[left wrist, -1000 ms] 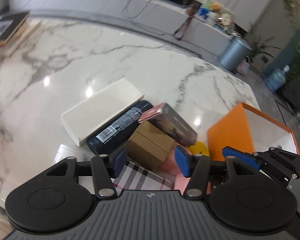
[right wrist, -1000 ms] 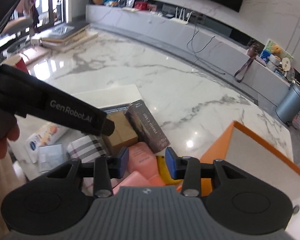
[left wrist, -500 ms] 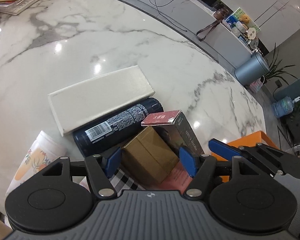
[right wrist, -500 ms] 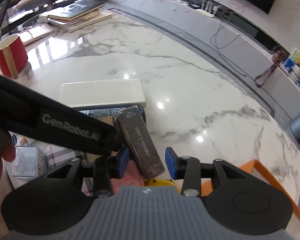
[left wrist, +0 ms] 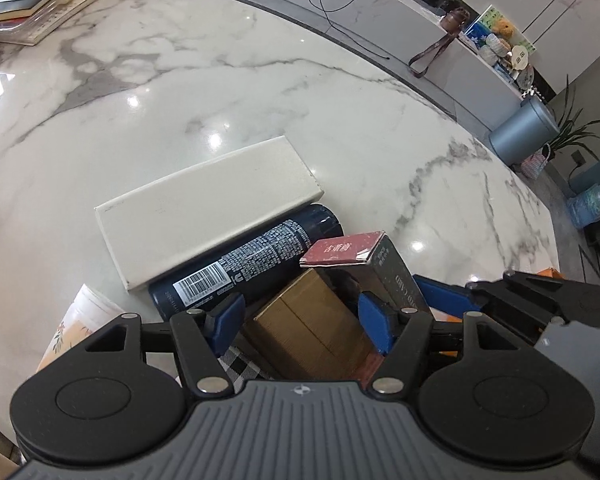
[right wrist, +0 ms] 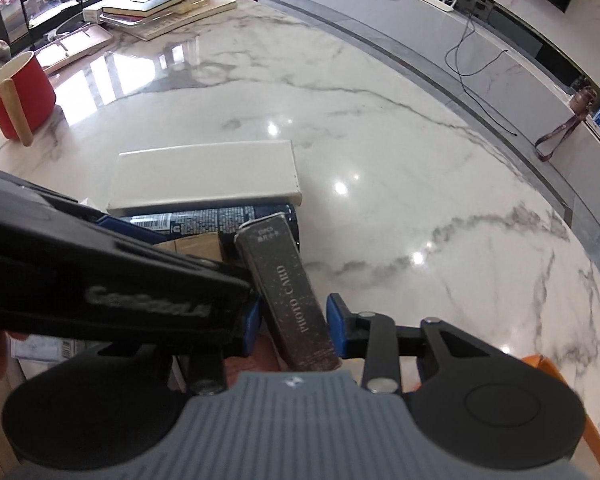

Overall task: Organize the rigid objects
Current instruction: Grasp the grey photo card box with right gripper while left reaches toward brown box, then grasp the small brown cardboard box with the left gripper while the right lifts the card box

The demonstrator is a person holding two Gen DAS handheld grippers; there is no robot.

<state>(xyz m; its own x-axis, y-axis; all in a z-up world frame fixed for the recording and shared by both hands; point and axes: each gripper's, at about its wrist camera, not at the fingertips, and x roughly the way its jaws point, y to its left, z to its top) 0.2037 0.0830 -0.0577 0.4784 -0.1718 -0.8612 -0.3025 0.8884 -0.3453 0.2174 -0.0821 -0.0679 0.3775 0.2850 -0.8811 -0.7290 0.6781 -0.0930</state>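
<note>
Both grippers have advanced: left gripper (left wrist: 302, 316) now spread around the brown cardboard box (left wrist: 312, 330); right gripper (right wrist: 292, 322) spread, straddling the photo card box (right wrist: 288, 292).

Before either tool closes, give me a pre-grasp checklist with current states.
1. Left tool open, straddling the brown cardboard box: ok.
2. Right tool open, straddling the photo card box: ok.
3. Pads touching their boxes: cannot tell.
4. Clearance between the tools: not ok, the left tool crosses right in front of the right tool's left pad.
5. Photo card box clear of the brown cardboard box: not ok, it sits tilted right against it.
6. Orange bin ready: cannot tell, only a rim corner shows.
</note>
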